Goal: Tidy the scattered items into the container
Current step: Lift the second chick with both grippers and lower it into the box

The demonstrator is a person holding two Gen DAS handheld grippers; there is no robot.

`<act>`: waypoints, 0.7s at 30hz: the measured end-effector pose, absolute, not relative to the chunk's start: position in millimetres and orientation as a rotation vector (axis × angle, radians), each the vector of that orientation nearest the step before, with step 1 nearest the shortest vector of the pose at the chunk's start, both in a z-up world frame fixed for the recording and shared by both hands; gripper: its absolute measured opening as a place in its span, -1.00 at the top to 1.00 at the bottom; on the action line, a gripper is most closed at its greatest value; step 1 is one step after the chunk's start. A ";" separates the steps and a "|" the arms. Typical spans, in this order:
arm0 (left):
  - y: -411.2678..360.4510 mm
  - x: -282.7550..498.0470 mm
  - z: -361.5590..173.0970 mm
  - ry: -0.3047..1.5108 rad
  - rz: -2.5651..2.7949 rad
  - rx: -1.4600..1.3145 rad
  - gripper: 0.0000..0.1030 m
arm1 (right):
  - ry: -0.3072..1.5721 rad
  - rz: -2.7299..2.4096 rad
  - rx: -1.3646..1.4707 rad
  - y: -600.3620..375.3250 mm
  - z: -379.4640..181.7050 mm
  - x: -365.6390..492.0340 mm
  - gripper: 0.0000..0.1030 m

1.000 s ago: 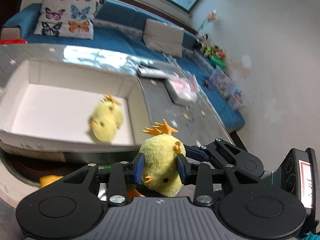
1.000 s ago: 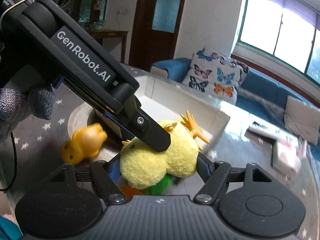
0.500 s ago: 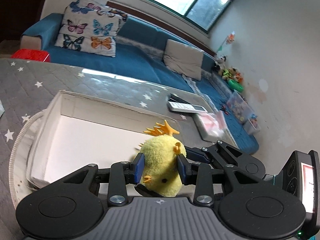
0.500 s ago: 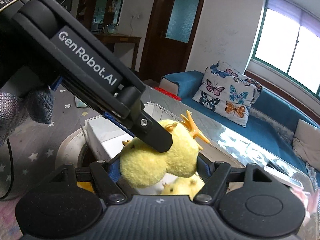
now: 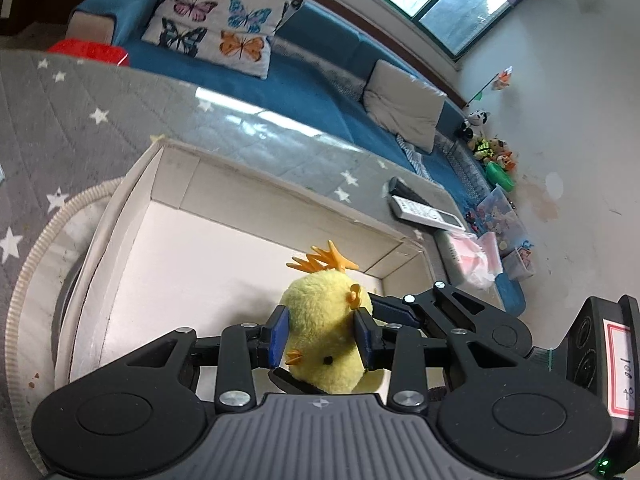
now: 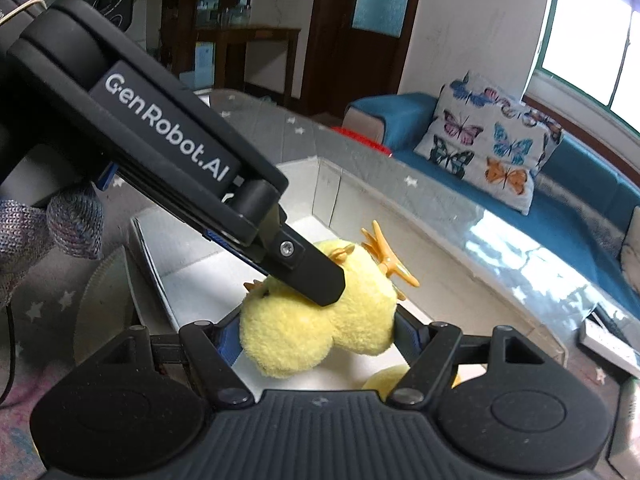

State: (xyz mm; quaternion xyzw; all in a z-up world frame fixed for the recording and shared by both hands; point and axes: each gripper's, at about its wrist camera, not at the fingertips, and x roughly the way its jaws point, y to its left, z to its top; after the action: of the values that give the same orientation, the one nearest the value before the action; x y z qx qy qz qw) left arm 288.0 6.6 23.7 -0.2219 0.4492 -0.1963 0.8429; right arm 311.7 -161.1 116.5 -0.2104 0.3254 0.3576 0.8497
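Left wrist view: two plush chicks pinched over the white box

Left wrist view shows a yellow plush chick (image 5: pixel 324 340) clenched between the blue pads (image 5: pixel 277 334) of the left gripper (image 5: pixel 320 336), hanging above the near end of the white cardboard box (image 5: pixel 120 240). It looks light and very soft; the fleece bulges around the pads, so a pinch across the round body's middle suits it, not the thin orange felt crest at its 12 o'clock. In the right wrist view, the right gripper (image 6: pixel 316 332) grasps a second plush chick (image 6: pixel 312 320) the same way, the left gripper's stiff black finger crossing over it from 10 o'clock. Another yellow plush (image 6: pixel 384 380) peeks out below at 5 o'clock, seemingly lying in the box. Box walls are matt, flat, rigid card. Around it lies a quilted grey star-print cover (image 5: pixel 60 120); a butterfly cushion (image 5: pixel 216 20) sits at 12 o'clock.
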 end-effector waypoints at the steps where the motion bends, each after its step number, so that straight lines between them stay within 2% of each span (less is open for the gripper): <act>1: 6.5 290.0 21.0 0.956 -0.414 -0.469 0.28 | 0.696 0.756 -0.447 -160.1 113.8 314.2 -0.45; 12: 7.3 298.3 5.8 0.997 -0.410 -0.491 0.28 | 0.794 0.759 -0.439 -156.9 100.1 329.7 -0.46; 21: 8.6 297.1 0.4 1.013 -0.396 -0.491 0.28 | 0.792 0.758 -0.444 -149.4 99.9 328.1 -0.46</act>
State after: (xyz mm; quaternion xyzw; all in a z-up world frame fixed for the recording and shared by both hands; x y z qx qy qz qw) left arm 297.1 8.6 0.4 -0.2311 0.4772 -0.1867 0.8271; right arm 328.1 -149.4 99.9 -0.2091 0.3733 0.3574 0.8302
